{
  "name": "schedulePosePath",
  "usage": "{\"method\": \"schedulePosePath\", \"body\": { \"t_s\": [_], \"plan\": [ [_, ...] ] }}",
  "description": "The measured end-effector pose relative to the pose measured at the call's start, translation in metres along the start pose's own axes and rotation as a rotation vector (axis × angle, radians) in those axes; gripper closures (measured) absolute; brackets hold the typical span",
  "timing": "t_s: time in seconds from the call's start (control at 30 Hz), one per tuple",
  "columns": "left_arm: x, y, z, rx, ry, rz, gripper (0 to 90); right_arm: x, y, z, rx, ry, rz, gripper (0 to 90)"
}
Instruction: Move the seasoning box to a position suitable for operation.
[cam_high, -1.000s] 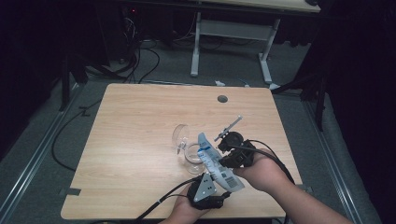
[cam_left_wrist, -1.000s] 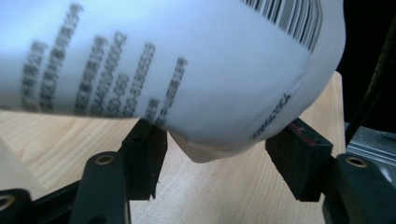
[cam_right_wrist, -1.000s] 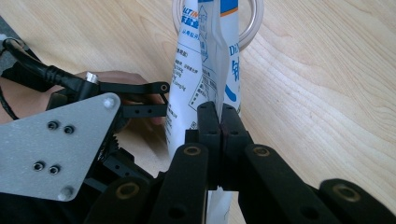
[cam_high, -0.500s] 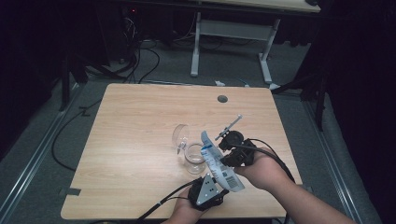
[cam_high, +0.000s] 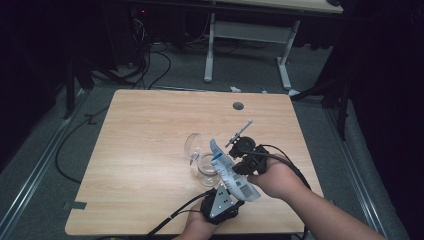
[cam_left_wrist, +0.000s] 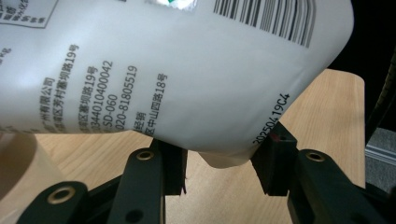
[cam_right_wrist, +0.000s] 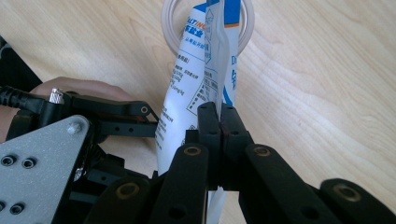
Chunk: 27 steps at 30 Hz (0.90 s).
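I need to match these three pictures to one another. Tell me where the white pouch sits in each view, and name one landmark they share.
High view: the white pouch hangs tilted at lower centre, above the clear jar.
Left gripper view: it spans the upper part of the picture, its bottom corner between the black jaws.
Right gripper view: it runs up the centre, its edge pinched in the shut jaws.
Shared landmark: the wooden table.

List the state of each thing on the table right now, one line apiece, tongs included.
White refill pouch: held tilted, its top end over the glass jar.
Glass jar: upright on the table, open.
Jar lid: swung up, beside the mouth.
Right tongs: shut on the pouch's flat edge seam.
Left tongs: just closed in, jaws against the pouch's bottom end.
Wooden table: bearing the jar.
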<state>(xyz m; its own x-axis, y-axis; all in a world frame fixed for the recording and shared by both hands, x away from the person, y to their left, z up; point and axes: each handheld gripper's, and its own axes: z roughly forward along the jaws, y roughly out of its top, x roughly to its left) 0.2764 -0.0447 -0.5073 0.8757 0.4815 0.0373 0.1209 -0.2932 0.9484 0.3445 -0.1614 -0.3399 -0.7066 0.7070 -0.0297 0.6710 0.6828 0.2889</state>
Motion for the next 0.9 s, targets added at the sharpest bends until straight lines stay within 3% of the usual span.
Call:
{"method": "schedulePosePath", "body": {
  "t_s": [0.2, 0.9],
  "plan": [
    [0.0050, 0.0035, -0.0041, -0.002, 0.006, 0.007, 60.1, -0.0056, 0.0068, -0.0017, -0.029, 0.014, -0.020, 90.0],
    [0.0017, 0.0047, -0.0016, -0.011, 0.013, 0.016, 59.3, -0.0098, 0.0092, 0.0016, -0.024, -0.001, -0.024, 90.0]
  ]
}}
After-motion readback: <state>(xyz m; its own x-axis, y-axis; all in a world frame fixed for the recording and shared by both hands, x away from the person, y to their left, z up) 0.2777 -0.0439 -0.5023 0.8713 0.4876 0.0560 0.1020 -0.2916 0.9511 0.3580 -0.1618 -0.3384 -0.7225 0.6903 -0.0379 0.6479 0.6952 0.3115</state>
